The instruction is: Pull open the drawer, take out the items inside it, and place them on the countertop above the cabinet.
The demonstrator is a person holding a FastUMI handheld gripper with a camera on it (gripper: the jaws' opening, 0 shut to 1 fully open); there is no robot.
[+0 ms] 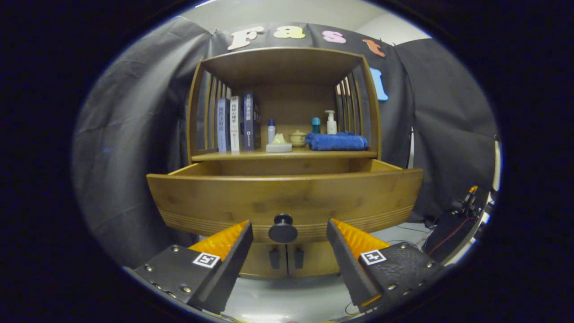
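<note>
Drawer (287, 197): bamboo-toned wood, curved front, pulled out from the cabinet (287, 262); round dark knob (283, 229) centred low on the front. Contents hidden behind the front panel, so undetermined. Countertop (251, 155): wooden ledge directly above the drawer.

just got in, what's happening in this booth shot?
A person's handheld tongs face a wooden cabinet. The drawer is already pulled out; its knob sits between the open fingers, neither touching it. The drawer's inside is hidden from this angle. On the countertop above stand books, small bottles, a lidded pot and a folded blue towel.
</note>
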